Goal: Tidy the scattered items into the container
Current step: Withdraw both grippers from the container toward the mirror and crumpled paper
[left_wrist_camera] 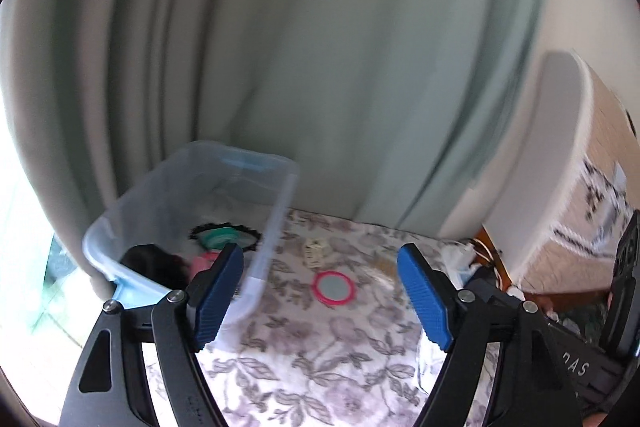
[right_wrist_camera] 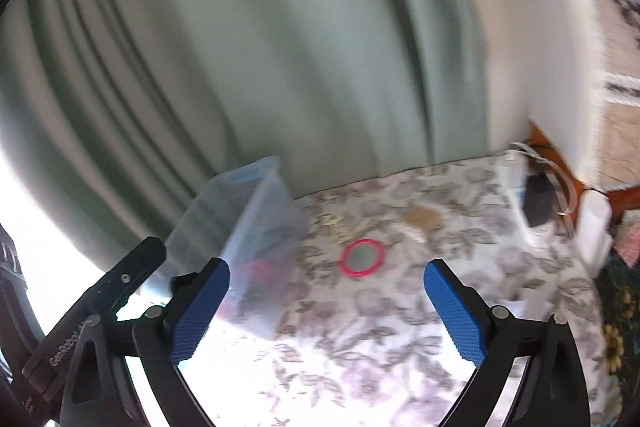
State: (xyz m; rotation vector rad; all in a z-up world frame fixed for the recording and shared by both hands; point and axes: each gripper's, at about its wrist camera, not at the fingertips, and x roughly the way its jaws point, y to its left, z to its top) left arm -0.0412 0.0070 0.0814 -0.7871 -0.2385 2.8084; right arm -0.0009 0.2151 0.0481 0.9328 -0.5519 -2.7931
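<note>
Both the left gripper (left_wrist_camera: 320, 293) and the right gripper (right_wrist_camera: 326, 307) stand spread and empty. A pink-rimmed round mirror (left_wrist_camera: 334, 288) lies mid-frame on the floral cloth (left_wrist_camera: 320, 367), right of the clear container (left_wrist_camera: 272, 227).

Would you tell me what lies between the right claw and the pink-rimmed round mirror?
Only bare floral cloth: in the right wrist view nothing sits between the open right claw and the mirror.

Bedside surroundings

Floral sheet (right_wrist_camera: 360, 327) spreads beneath the jaws; green curtain (right_wrist_camera: 240, 47) hangs beyond them (blurred); white headboard (left_wrist_camera: 540, 155) right.
</note>
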